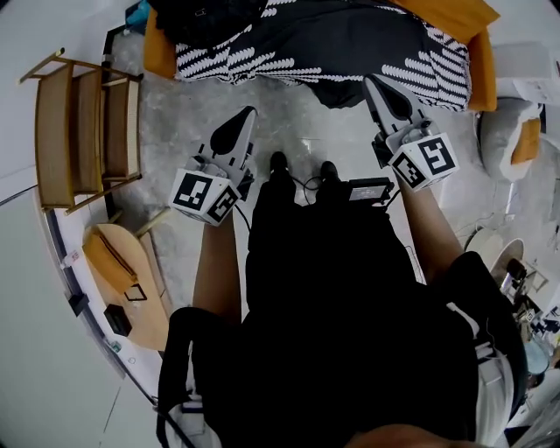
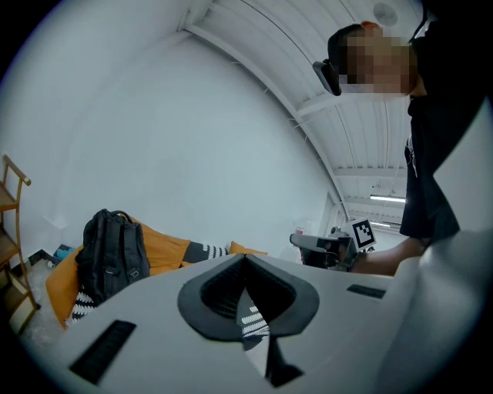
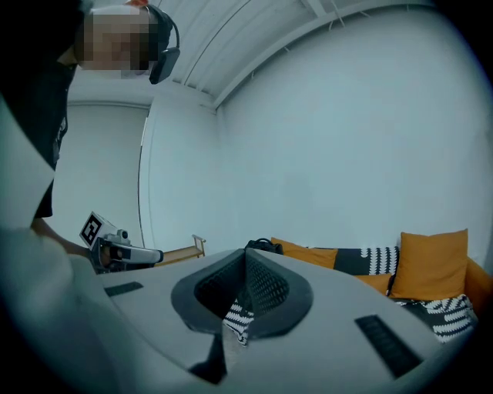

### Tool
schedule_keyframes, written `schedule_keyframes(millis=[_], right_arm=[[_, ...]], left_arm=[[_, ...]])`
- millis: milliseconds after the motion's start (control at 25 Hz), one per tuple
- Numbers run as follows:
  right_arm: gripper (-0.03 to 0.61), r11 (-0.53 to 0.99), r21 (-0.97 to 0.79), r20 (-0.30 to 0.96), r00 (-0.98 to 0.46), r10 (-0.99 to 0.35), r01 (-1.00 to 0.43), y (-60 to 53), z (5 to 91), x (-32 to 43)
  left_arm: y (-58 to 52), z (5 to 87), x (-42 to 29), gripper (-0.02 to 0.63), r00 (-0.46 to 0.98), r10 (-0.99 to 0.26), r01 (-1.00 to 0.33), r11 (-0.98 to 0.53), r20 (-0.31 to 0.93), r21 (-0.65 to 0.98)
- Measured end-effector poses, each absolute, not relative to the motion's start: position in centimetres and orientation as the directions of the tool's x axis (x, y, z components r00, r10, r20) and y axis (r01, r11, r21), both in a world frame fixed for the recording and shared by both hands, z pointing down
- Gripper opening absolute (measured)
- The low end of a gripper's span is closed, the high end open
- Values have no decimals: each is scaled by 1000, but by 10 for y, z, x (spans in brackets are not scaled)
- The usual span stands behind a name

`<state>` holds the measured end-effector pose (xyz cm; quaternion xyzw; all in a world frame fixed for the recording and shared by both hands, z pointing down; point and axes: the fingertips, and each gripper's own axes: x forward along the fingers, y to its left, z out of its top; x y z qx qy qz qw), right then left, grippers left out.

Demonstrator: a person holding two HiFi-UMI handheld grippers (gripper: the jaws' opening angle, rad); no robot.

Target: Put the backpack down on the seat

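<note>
The black backpack (image 2: 112,258) stands upright on the orange sofa (image 2: 166,254), at its left end; in the head view it is the dark mass (image 1: 206,17) at the top. Both grippers hang in front of the sofa, away from the backpack. My left gripper (image 1: 243,118) is shut with nothing between its jaws, and its closed tips (image 2: 245,258) point toward the sofa. My right gripper (image 1: 378,87) is also shut and empty, its tips (image 3: 246,258) aimed at the sofa's middle.
A black-and-white patterned blanket (image 1: 332,48) covers the seat. An orange cushion (image 3: 431,262) leans at the sofa's right end. A wooden rack (image 1: 83,131) and a round wooden side table (image 1: 127,280) stand at the left. The person's feet (image 1: 302,166) are on the grey floor.
</note>
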<state>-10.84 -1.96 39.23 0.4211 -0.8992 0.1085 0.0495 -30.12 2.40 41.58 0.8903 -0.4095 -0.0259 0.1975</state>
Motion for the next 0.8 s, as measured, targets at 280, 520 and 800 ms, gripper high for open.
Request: schedule_keyframes(millis=[280, 520, 800], right_arm=[[31, 543, -139, 137, -559, -818, -828, 0, 377, -18], [31, 409, -147, 110, -426, -898, -900, 19, 370, 65], [31, 327, -135, 108, -342, -933, -935, 35, 371, 134]], left_arm=[[17, 400, -250, 15, 597, -794, -781, -542, 115, 309], [18, 388, -207, 15, 483, -866, -867, -452, 127, 210], [38, 381, -171, 15, 349, -927, -933, -331, 137, 137]])
